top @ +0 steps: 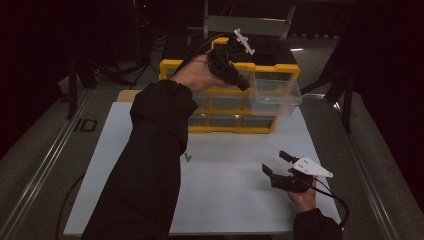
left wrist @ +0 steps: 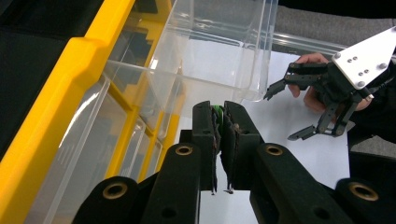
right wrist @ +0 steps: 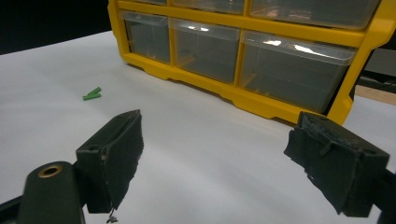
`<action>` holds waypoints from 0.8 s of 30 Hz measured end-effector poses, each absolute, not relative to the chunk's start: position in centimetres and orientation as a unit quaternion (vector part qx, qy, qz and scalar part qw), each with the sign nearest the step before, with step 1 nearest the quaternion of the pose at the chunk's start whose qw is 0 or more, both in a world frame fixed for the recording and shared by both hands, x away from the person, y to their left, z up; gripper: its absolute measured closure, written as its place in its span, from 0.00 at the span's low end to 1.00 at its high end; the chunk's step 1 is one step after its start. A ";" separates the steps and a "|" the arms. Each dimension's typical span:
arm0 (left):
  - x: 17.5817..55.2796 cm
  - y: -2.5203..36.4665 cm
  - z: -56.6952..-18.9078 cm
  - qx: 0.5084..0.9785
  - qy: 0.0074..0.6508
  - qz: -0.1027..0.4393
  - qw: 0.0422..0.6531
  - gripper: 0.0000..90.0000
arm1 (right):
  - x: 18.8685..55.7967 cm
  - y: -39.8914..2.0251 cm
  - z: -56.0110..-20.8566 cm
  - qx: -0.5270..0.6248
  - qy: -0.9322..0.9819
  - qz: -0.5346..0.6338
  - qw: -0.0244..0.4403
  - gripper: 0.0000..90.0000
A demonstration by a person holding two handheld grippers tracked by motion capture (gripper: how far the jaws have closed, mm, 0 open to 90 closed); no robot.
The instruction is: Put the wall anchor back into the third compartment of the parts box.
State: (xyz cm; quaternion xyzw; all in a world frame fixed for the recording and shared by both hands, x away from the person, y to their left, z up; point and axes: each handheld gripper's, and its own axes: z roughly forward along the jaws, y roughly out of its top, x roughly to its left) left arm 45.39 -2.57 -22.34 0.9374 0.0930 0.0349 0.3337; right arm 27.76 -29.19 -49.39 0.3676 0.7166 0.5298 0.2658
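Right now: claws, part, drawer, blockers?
Left claw shut on small green plastic piece, held by pulled-out clear plastic drawer. Right claw open, empty, low over white sheet. Nothing blocking.

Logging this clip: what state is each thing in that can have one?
Left gripper: shut on a small green piece, raised by the pulled-out drawer.
Right gripper: open, empty.
Pulled-out drawer: open, looks empty.
Other drawers: closed.
Green piece on the sheet: lying loose.
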 end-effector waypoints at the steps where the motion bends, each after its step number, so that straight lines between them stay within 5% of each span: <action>1: 45.4 -2.8 -22.3 0.939 0.092 0.033 0.331 0.94 | 27.8 -29.2 -49.4 0.367 0.717 0.530 0.266 0.18; 24: 44.8 -5.7 -21.7 0.932 0.085 0.050 0.347 0.94 | 27.8 -29.1 -49.4 0.364 0.719 0.528 0.267 0.18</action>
